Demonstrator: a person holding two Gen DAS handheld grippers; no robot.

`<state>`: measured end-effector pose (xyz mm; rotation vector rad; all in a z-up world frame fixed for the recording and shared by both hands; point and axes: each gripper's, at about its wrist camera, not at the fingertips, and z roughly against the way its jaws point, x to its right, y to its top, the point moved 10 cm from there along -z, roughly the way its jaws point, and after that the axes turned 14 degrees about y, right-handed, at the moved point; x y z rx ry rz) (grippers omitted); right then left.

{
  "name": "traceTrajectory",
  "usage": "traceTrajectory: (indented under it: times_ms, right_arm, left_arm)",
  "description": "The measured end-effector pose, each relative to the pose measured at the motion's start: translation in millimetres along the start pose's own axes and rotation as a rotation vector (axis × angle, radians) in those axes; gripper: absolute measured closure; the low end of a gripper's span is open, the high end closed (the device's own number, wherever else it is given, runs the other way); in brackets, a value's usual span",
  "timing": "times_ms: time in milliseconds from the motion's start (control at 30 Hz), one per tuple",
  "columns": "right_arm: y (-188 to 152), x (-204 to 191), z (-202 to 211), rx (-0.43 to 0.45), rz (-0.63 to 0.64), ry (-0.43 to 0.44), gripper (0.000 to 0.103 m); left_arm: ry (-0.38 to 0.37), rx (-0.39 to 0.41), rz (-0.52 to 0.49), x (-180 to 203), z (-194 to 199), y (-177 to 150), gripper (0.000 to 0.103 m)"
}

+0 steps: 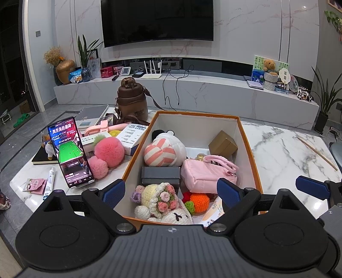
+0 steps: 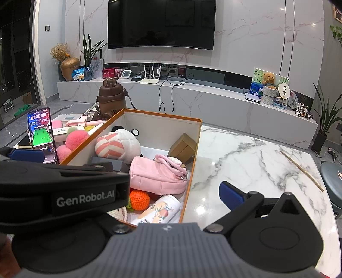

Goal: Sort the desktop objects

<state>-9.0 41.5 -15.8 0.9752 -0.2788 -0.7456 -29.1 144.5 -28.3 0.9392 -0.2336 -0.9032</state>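
Box (image 1: 250, 149) of toys lies directly beneath spread, empty left gripper (image 1: 171, 192)

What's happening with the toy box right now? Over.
Left gripper open, empty, over orange box. Right gripper open, empty. Pink pompoms, phone unsorted on the table.

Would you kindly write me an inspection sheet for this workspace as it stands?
Surface: white marble table, bare right of the box apart from a thin wooden stick.
Job's things: orange-rimmed box holds a pink bag, striped plush, gold box, crochet toys.
Clutter: left of the box, a lit phone, pink pompoms, brown bottle, books.
Grippers: left gripper open over the box; right gripper looks open, one finger hidden.
Cables: black leads hang off the TV ledge.
Surroundings: wall TV, potted plants.
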Motion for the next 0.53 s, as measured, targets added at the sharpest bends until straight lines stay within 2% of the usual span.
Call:
traceTrajectory:
  times_ms: [533]
  right_arm:
    - [-0.9, -0.6, 1.1, -0.004, 0.000, 0.005, 0.001]
  left_arm:
    - [0.003, -0.006, -0.001, 0.7, 1.4, 1.8, 0.000]
